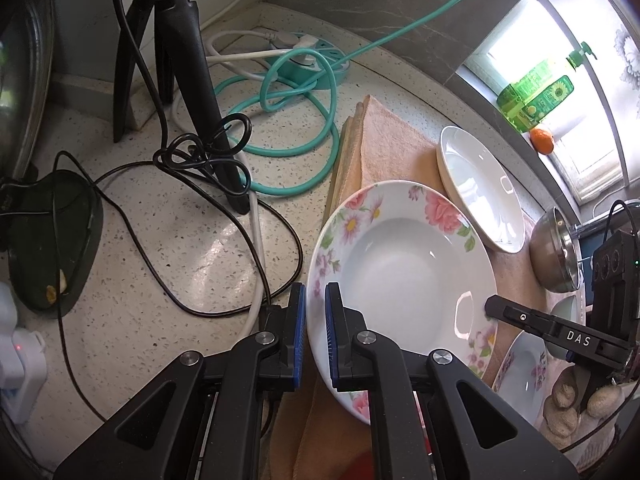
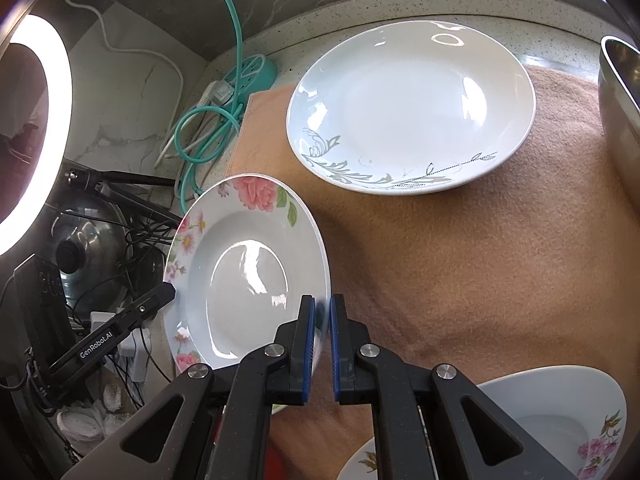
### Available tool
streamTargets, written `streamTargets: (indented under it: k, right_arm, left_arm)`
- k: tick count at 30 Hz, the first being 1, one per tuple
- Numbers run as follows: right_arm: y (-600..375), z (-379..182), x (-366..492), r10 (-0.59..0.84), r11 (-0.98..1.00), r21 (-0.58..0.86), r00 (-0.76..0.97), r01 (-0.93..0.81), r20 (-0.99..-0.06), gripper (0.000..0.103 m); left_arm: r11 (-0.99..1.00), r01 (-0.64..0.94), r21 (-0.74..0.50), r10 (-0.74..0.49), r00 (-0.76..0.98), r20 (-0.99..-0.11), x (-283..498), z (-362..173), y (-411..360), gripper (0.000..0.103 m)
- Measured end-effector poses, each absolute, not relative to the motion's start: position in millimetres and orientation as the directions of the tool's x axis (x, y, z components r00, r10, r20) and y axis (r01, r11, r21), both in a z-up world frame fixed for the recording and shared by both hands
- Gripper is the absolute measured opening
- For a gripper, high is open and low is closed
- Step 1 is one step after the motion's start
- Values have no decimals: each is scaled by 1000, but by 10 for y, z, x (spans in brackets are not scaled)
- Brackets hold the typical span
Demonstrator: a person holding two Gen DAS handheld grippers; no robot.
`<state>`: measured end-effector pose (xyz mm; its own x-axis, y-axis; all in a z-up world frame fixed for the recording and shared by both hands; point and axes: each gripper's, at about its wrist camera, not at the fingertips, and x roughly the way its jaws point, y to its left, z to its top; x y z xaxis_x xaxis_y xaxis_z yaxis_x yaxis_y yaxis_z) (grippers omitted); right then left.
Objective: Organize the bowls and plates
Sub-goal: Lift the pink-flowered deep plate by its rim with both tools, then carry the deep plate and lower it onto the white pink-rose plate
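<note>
A deep plate with pink flowers on its rim hangs tilted over the left edge of an orange towel. My left gripper is shut on the plate's near left rim. My right gripper is shut on the opposite rim. In the left wrist view one of the right gripper's fingers rests on that rim. A white plate with a grey leaf pattern lies further back on the towel. Another flowered plate sits at the near right.
A steel bowl stands at the towel's right. A black tripod, black cables and a teal cord with power strip crowd the counter to the left. A lit ring light stands far left. A green bottle sits on the sill.
</note>
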<state>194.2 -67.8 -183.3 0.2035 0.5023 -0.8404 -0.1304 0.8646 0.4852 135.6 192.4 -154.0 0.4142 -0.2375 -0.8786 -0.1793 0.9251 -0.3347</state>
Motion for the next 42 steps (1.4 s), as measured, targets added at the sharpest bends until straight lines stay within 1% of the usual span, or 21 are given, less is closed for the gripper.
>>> streamTargets:
  k: [8,27,42]
  right_arm:
    - [-788,-1793,1904,499,867,484,214,-122,-840,7]
    - [-1233,-1552,1691,526,850,515,249,-112,-813,7]
    - [-1704,-1366,1435,529,846,522,285,-106,-799,7]
  left_arm:
    - [924,-164,-344,-252,415,-874,1380,-1510,1835,8]
    - [928,-94,-360,-283,450,-847,1288,-1233,1494,8]
    - [918,-64,-391,-320,461,-827,1005,-1055,1035,8]
